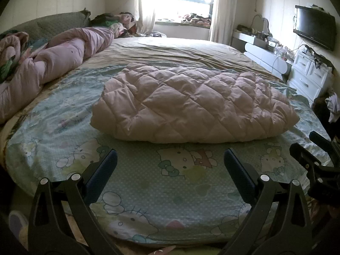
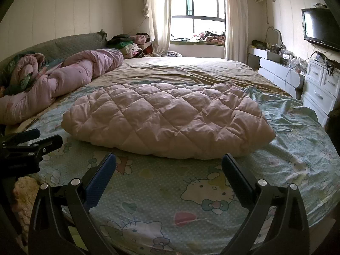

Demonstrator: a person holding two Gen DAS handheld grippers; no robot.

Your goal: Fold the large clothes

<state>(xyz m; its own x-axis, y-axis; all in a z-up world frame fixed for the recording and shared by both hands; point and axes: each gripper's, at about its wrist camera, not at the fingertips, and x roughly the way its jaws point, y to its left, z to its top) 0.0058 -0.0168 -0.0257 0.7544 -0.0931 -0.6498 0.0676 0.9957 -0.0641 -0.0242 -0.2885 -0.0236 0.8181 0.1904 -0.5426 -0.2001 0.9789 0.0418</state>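
A pink quilted padded garment (image 1: 191,104) lies folded into a thick oblong bundle on the round bed; it also shows in the right wrist view (image 2: 167,119). My left gripper (image 1: 170,155) is open and empty, held above the cartoon-print sheet (image 1: 148,191) just short of the bundle's near edge. My right gripper (image 2: 169,159) is open and empty, also just short of the bundle's near edge. The right gripper shows at the right edge of the left wrist view (image 1: 314,148), and the left gripper shows at the left edge of the right wrist view (image 2: 31,142).
A rolled pink duvet (image 1: 53,61) lies along the bed's left side by the grey headboard (image 2: 70,44). Piled clothes (image 2: 127,42) sit at the far left corner. White drawers (image 2: 320,85) and a wall television (image 2: 320,27) stand to the right.
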